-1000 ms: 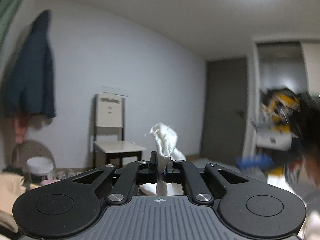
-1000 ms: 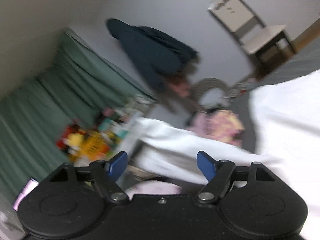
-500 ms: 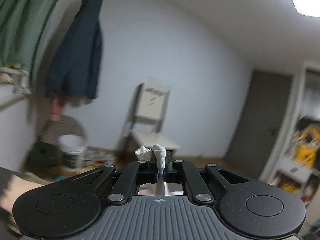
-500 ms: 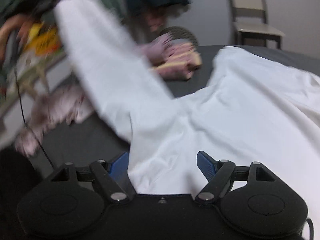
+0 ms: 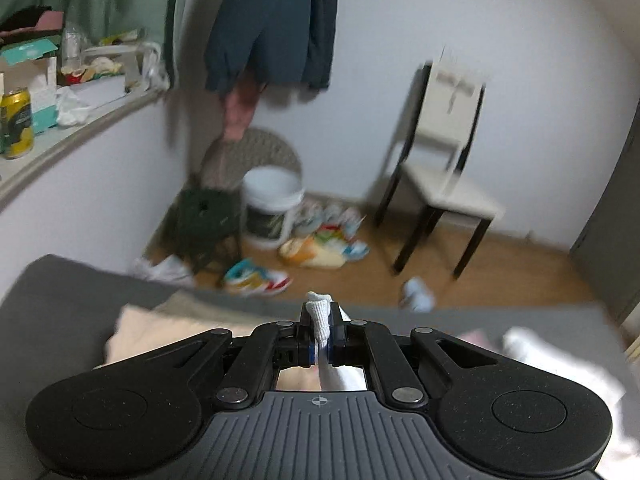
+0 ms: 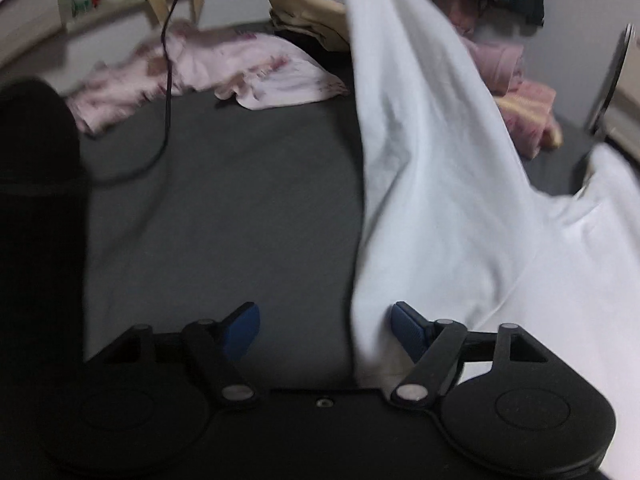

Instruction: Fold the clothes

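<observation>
Left tool (image 5: 319,336): pinching white garment (image 6: 432,184), lifted off the bed (image 6: 240,208).
Right tool (image 6: 325,330): spread, empty.
Progress: fold unfinished.

Dark grey bed (image 6: 248,200): white garment (image 6: 560,280) at right, pink floral garment (image 6: 256,68) and beige pile (image 6: 312,16) beyond.

The right gripper (image 6: 325,330) hangs over a dark grey bed (image 6: 240,200), its jaws spread wide with nothing between them. A white garment (image 6: 440,184) rises in a taut sheet from the lower right to the top edge, its hem just beside the right blue pad. Behind lie a pink floral garment (image 6: 240,68), folded beige clothes (image 6: 308,12), and a thin black cable (image 6: 168,80).
</observation>
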Demonstrator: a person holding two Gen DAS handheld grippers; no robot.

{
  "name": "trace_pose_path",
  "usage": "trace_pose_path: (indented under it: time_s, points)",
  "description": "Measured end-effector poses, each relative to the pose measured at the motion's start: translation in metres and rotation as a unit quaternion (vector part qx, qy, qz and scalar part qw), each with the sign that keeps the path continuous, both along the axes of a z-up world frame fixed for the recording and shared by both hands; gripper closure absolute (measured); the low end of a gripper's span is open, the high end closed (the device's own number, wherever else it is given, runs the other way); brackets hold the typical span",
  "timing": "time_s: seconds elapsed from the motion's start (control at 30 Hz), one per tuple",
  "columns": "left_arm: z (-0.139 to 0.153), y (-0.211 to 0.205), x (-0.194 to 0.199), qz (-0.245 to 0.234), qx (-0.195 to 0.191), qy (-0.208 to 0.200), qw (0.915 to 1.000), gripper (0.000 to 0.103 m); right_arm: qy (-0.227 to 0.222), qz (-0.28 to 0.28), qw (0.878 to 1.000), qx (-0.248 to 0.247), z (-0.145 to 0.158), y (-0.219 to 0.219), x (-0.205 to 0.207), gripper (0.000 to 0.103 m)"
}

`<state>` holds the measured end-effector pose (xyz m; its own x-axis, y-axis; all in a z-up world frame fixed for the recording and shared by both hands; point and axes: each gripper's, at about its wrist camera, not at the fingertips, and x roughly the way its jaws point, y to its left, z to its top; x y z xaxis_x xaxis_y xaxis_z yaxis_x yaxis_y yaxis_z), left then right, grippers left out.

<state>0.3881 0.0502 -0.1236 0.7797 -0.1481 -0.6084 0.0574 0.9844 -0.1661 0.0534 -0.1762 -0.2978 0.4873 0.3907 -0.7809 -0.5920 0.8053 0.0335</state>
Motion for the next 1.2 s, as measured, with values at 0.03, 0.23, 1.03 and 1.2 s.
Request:
trace_pose_path:
  time_s: [0.03,0.23,1.03,1.2]
  points:
    - [-0.011,0.001,-0.004,-0.002,0.019,0.010,0.9998,0.098,0.007,0.010,1.000,0.009,0.000,-0.001,0.000,0.031]
    - [-0.033,0.015,-0.004,-0.004,0.031,0.004,0.9995,0.098,0.016,0.056,0.998,0.007,-0.001,0.001,-0.003,0.021]
    - [-0.035,0.040,-0.025,0.131,0.066,-0.002,0.9891,0.022,-0.037,-0.127,0.991,0.031,0.084,-0.116,0.012,0.016]
    - [-0.016,-0.025,-0.095,-0.032,-0.077,-0.084,0.9929,0.021,-0.074,-0.194,0.978,0.009,0.118,-0.174,0.033,0.017]
